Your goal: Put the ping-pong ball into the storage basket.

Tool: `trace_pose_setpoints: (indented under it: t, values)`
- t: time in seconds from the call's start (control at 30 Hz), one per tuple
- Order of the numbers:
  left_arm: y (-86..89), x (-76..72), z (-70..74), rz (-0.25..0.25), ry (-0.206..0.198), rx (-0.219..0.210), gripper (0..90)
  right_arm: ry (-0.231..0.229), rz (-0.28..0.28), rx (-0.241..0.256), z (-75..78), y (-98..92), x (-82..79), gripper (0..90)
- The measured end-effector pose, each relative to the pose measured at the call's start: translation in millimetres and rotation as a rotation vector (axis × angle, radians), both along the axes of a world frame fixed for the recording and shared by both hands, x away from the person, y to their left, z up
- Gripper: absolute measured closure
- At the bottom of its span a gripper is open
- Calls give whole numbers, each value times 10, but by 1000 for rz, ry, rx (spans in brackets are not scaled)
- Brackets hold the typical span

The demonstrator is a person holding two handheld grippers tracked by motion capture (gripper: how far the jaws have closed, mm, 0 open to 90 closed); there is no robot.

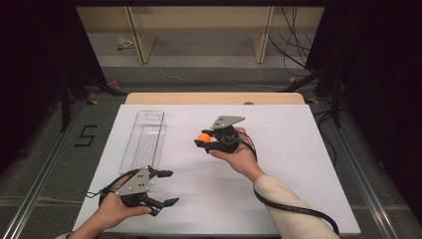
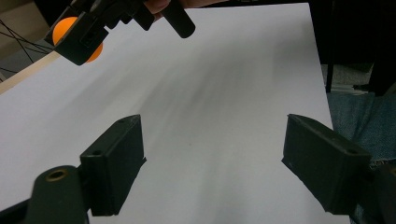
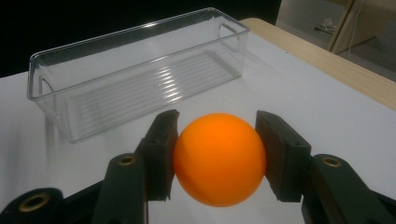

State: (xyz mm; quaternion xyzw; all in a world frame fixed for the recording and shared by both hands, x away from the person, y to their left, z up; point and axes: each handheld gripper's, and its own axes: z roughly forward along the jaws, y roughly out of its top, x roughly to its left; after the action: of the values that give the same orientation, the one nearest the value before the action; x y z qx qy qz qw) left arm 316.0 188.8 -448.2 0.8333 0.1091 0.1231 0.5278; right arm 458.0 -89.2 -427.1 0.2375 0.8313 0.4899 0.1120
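1. I have the orange ball (image 3: 219, 158) clamped between the jaws of my right gripper (image 1: 205, 139), near the middle of the high view and lifted off the white table (image 1: 278, 199); in the right gripper view the pads press it from both sides.
2. My left gripper (image 1: 168, 187) sits low at the lower left of the high view with its jaws spread wide and nothing between them; its own view looks across bare table toward the ball in the upper left corner.
3. The clear plastic bin (image 1: 145, 137) lies empty at centre left of the high view, just beyond the left gripper.
4. As I judge it, the pick-up is done. What remains is carrying the ball over to the bin, lowering it inside and letting go.
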Motion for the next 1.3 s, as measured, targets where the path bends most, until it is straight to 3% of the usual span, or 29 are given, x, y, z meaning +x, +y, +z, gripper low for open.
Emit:
trace_pose_setpoints:
  t: [1.3]
  values:
    - [-6, -6, -3, -4, 0, 3, 200, -2, 10, 11, 18, 215, 60, 513]
